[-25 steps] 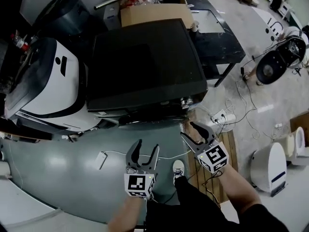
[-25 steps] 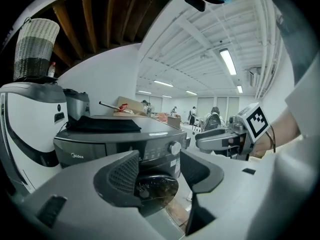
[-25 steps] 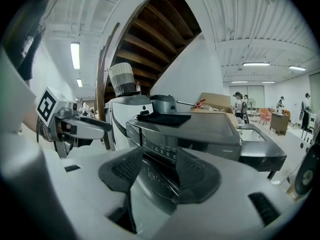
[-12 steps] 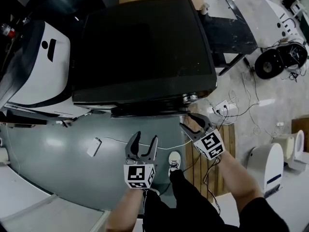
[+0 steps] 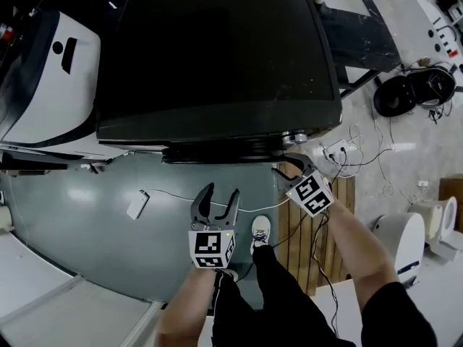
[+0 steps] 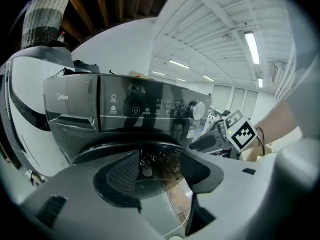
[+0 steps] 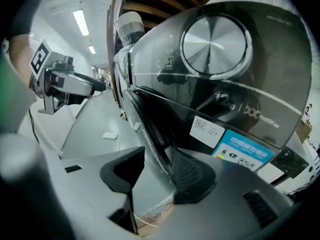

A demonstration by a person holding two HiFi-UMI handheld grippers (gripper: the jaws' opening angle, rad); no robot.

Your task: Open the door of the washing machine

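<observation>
The black washing machine fills the top of the head view, its front edge facing me. My right gripper is at the front's right end, under the silver knob. In the right gripper view its jaws straddle the door's rim and are closing; the left pad still stands off the rim. My left gripper hangs open in front of the machine with nothing between its fingers. Beyond its jaws I see the round door below the control panel.
A white appliance stands against the machine's left side. A small white box on a cable lies on the grey floor. A power strip, cables and a wooden pallet are at the right. My shoe is between the grippers.
Both grippers have dropped lower and closer to the machine's front. The right one has reached the door's right edge, and its jaws have narrowed a little.
</observation>
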